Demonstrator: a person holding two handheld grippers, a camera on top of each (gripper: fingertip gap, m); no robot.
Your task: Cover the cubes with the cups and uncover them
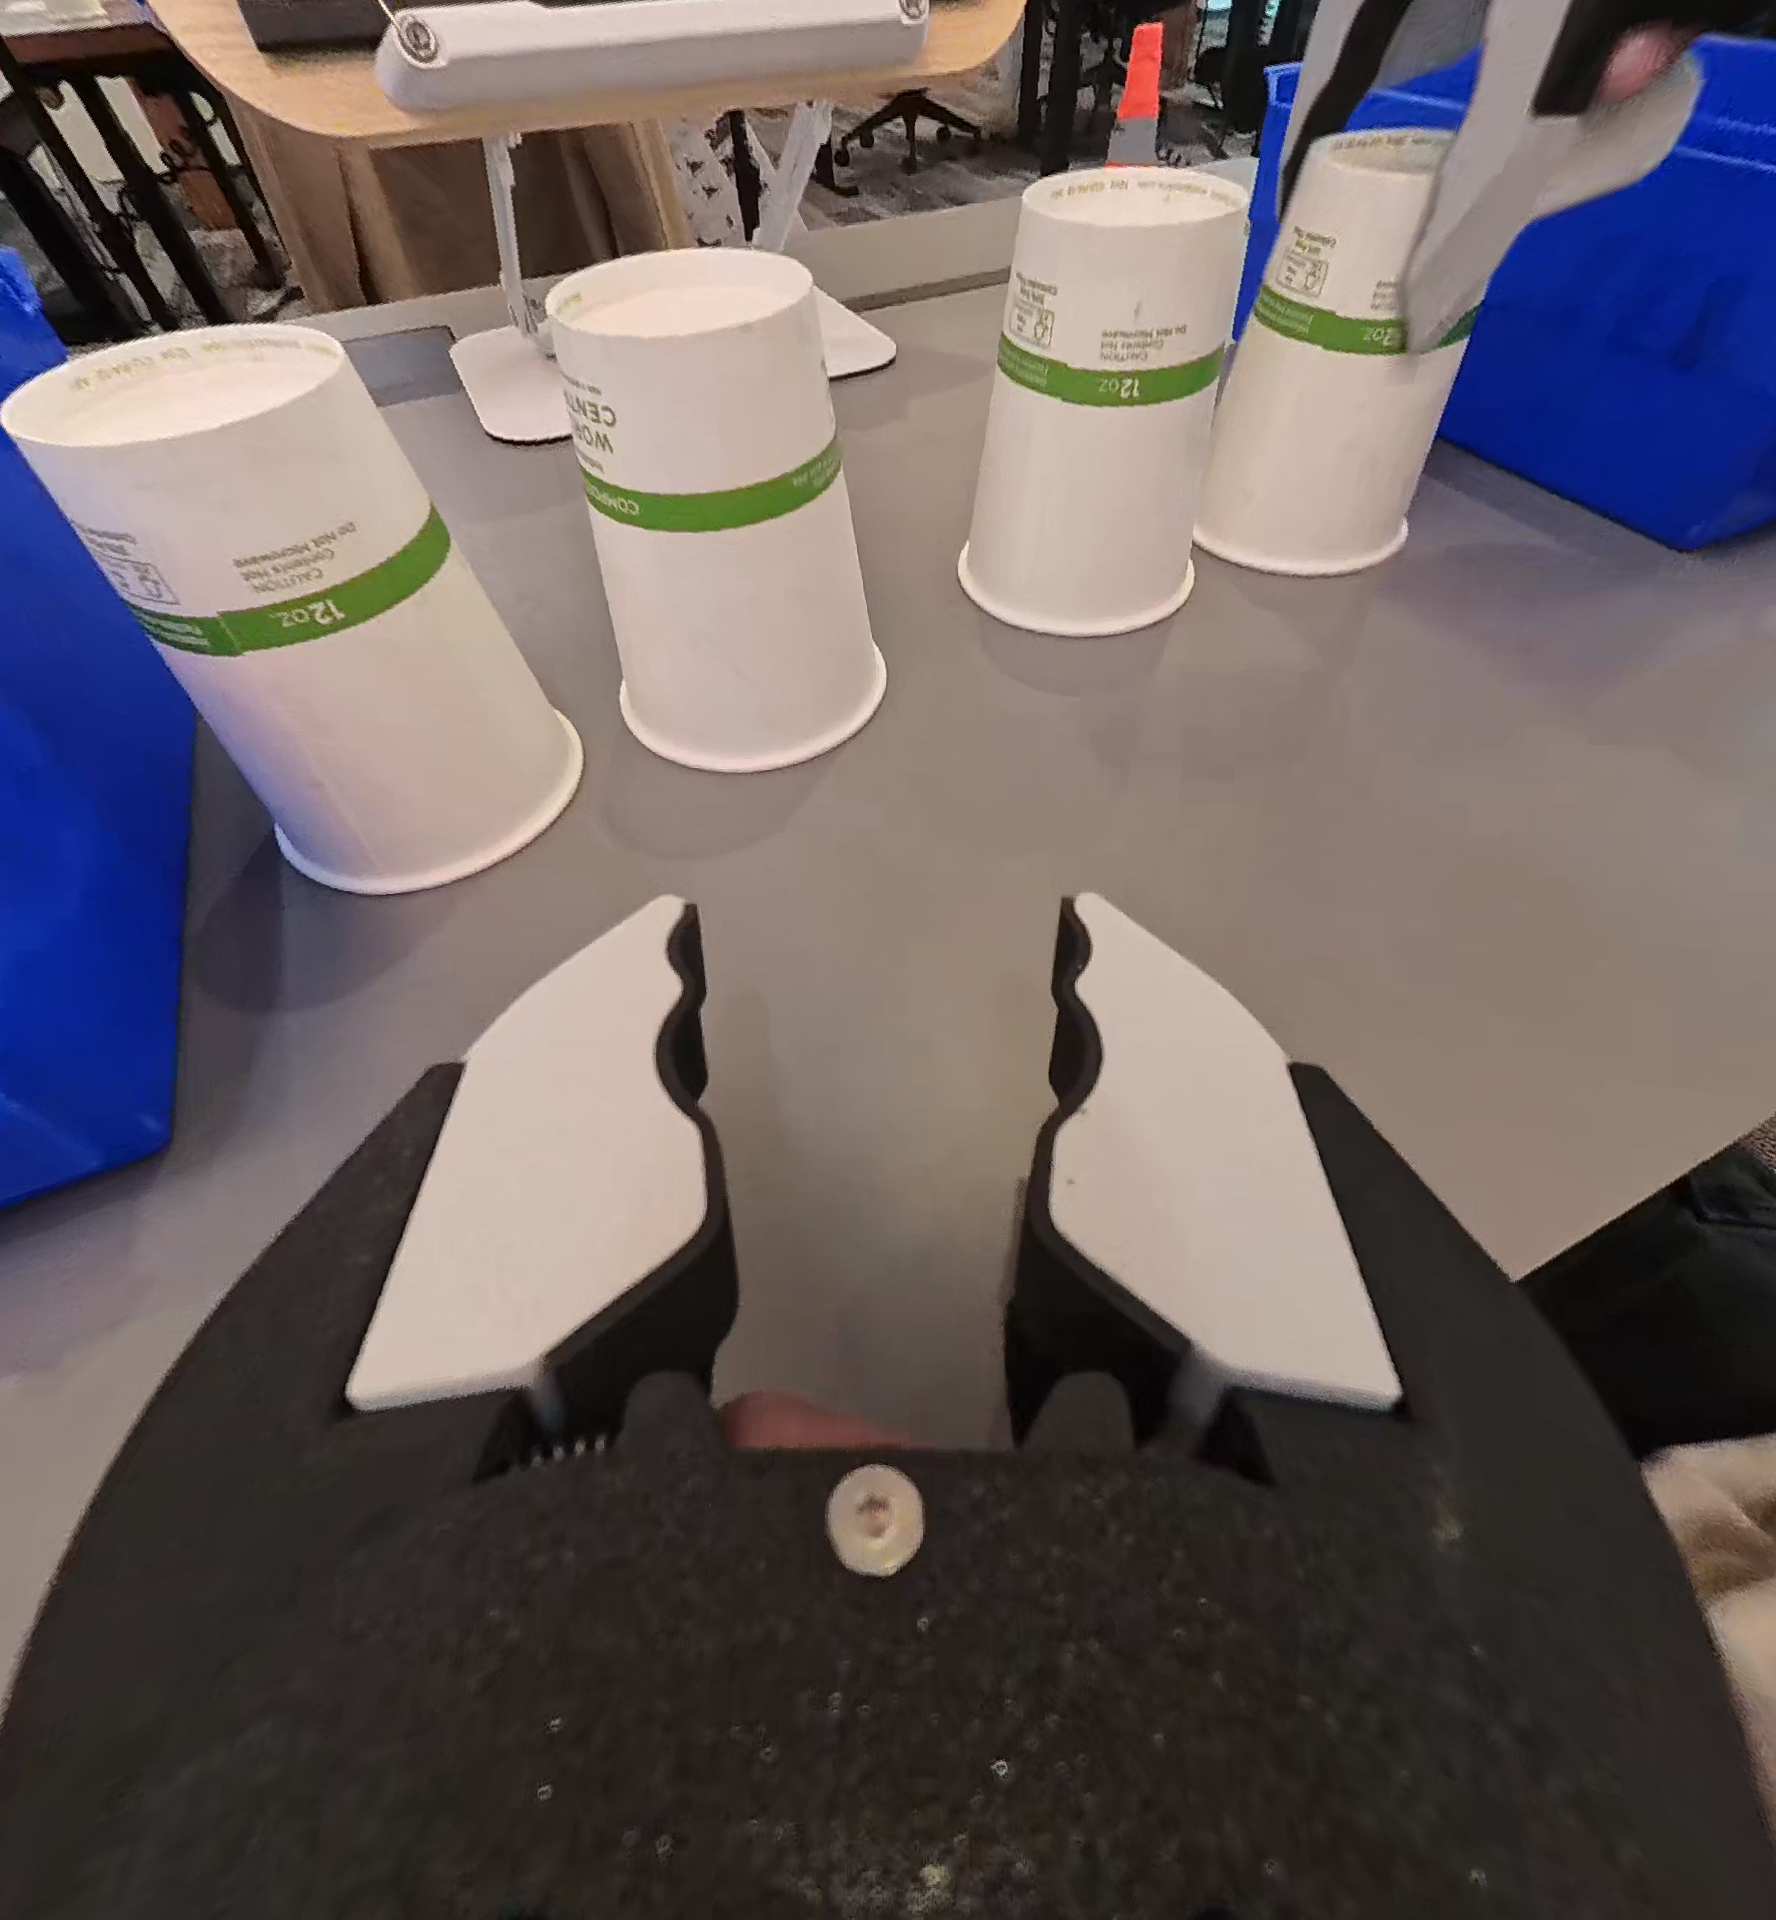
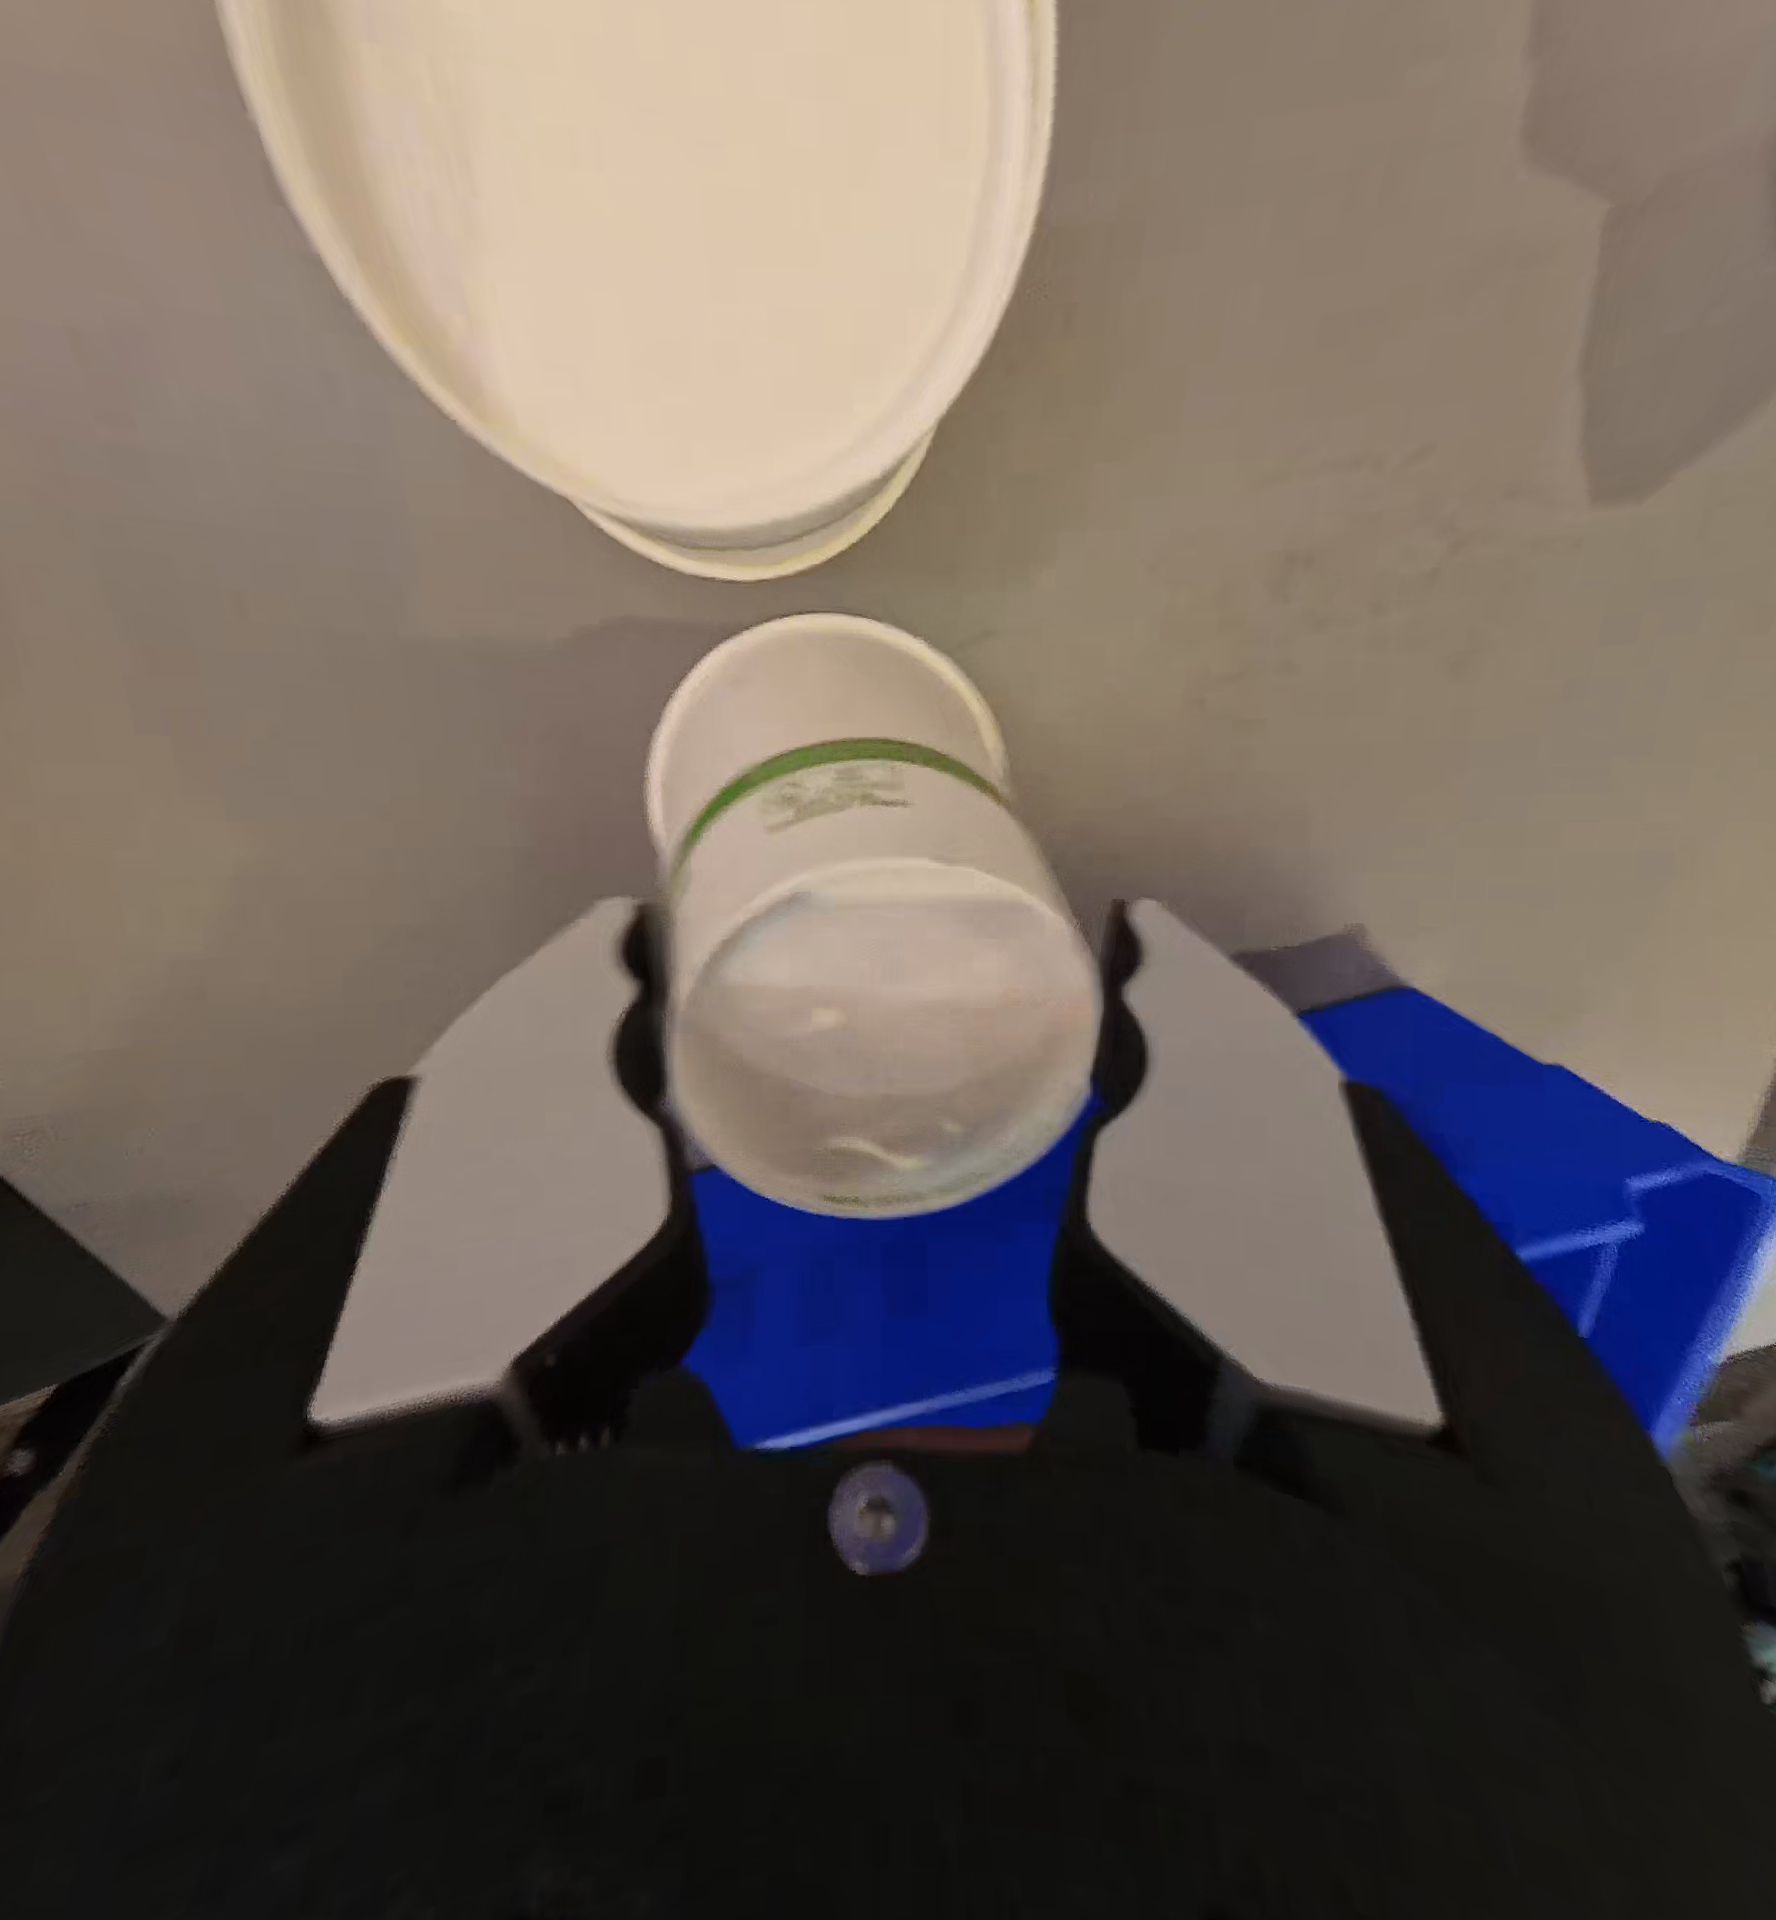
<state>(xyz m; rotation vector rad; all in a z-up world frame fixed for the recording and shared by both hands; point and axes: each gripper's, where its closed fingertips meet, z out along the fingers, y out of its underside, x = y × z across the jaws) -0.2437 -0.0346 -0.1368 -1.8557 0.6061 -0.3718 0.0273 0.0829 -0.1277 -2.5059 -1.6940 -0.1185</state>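
White paper cups stand upside down in a row of four on the grey surface, no cube showing, so the covering looks done and uncovering is left. At left the left gripper hovers with jaws wide and empty; the right gripper closes its jaws around the rightmost cup.

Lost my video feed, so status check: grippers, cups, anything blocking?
Left gripper open, empty, low over the grey table. Right gripper around the far-right cup, grip unclear. Four cups inverted, no cubes visible. Path clear.
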